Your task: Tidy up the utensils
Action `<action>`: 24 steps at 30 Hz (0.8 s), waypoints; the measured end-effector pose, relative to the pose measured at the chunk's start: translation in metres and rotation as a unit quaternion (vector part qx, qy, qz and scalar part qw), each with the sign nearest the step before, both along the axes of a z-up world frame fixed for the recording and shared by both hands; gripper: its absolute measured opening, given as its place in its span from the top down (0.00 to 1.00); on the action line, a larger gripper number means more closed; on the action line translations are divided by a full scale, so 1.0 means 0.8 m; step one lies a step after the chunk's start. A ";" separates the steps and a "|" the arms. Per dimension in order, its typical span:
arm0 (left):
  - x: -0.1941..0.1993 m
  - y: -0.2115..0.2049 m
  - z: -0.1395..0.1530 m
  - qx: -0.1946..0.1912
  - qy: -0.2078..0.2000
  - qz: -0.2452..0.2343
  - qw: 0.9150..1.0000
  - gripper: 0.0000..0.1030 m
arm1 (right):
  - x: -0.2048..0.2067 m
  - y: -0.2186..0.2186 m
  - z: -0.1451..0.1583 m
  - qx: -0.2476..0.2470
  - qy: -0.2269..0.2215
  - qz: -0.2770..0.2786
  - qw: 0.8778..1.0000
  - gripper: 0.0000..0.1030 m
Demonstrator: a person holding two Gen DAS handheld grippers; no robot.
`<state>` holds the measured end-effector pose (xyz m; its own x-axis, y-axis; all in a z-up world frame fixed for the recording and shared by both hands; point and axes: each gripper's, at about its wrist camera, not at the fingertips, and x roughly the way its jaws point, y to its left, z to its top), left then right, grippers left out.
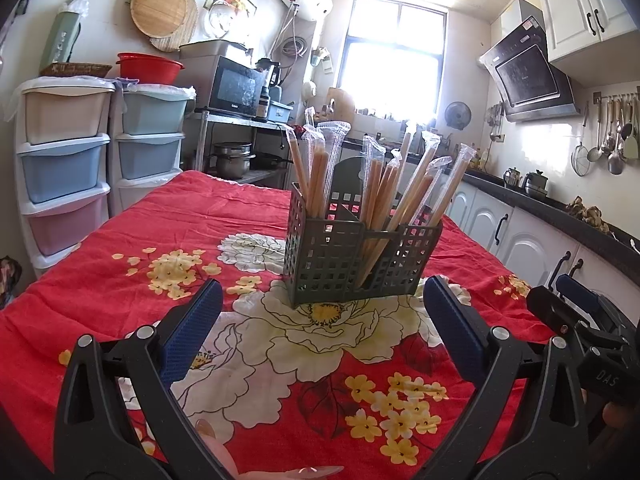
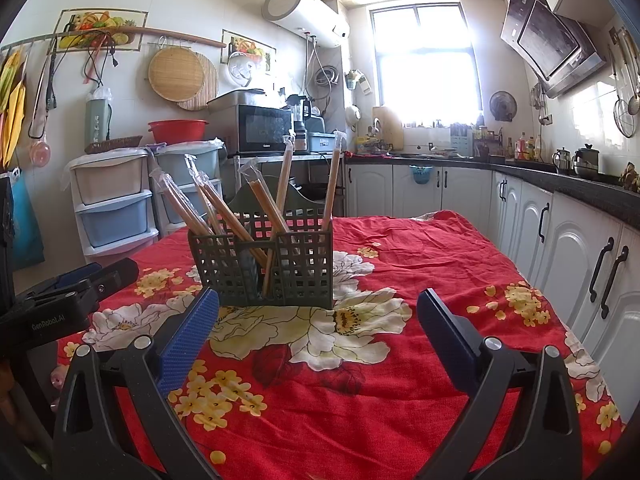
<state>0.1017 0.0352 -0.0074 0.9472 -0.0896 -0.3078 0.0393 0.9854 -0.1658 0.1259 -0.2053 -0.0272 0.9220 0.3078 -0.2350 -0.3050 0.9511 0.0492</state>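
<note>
**Wrapped chopsticks standing in the caddy, both grippers waiting empty**

Red floral cloth [image 2: 400, 248] covers the table in a small kitchen, with white cabinets along one wall and a bright window at the back. Straight ahead of both tools, just beyond the fingertips, stands a dark green perforated plastic caddy with divided compartments [image 1: 332, 256], resting upright on the cloth. Leaning out of it at loose angles are long pale wooden chopstick pairs in clear plastic sleeves [image 1: 380, 196], spread over more than one compartment (how many pairs in each I cannot count reliably).

The left gripper [image 1: 322, 328] has its blue-padded fingers spread wide with nothing between them, and the right gripper [image 2: 318, 322] is the same: wide apart, empty, pointing at the caddy from slightly to the side.

Judging by their look, the chopsticks should be light and stiff, but the sleeves are likely slick and crinkly, so a pinch on the loose film at the top could slide off. A firmer hold would probably be on the wood-filled middle of a pair, above the caddy rim. The caddy itself seems light enough to tip or skid on the cloth if a stick is dragged sideways; lifting along the stick's own lean looks safer.
</note>
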 end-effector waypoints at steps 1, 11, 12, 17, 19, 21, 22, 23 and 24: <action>0.001 0.000 0.000 0.001 0.000 0.000 1.000 0.10 | 0.000 0.001 0.001 0.000 0.000 0.000 1.000 0.06; 0.000 0.000 0.000 0.000 0.000 0.001 1.000 0.10 | 0.000 0.000 0.000 0.000 0.000 0.001 1.000 0.06; 0.000 0.000 0.000 0.001 0.000 0.001 1.000 0.10 | 0.000 0.000 0.001 0.000 0.000 0.001 1.000 0.06; 0.000 0.000 -0.001 -0.001 0.000 0.001 1.000 0.10 | -0.001 0.000 0.000 0.000 -0.001 -0.001 1.000 0.06; 0.000 0.000 -0.001 -0.001 0.000 0.001 1.000 0.10 | -0.001 -0.001 -0.001 0.000 -0.001 -0.001 1.000 0.06; 0.001 0.000 -0.001 0.000 0.001 0.000 1.000 0.10 | -0.002 -0.002 -0.001 0.000 -0.001 -0.001 1.000 0.06; 0.001 -0.001 -0.001 0.001 0.002 -0.001 1.000 0.10 | -0.001 -0.001 -0.001 0.000 0.000 -0.001 1.000 0.06; 0.000 0.000 -0.001 0.001 0.002 -0.002 1.000 0.10 | -0.002 -0.002 -0.001 0.000 0.000 -0.001 1.000 0.06; 0.000 0.000 -0.001 0.002 0.002 -0.002 1.000 0.10 | -0.001 -0.001 -0.001 0.000 0.000 -0.001 1.000 0.06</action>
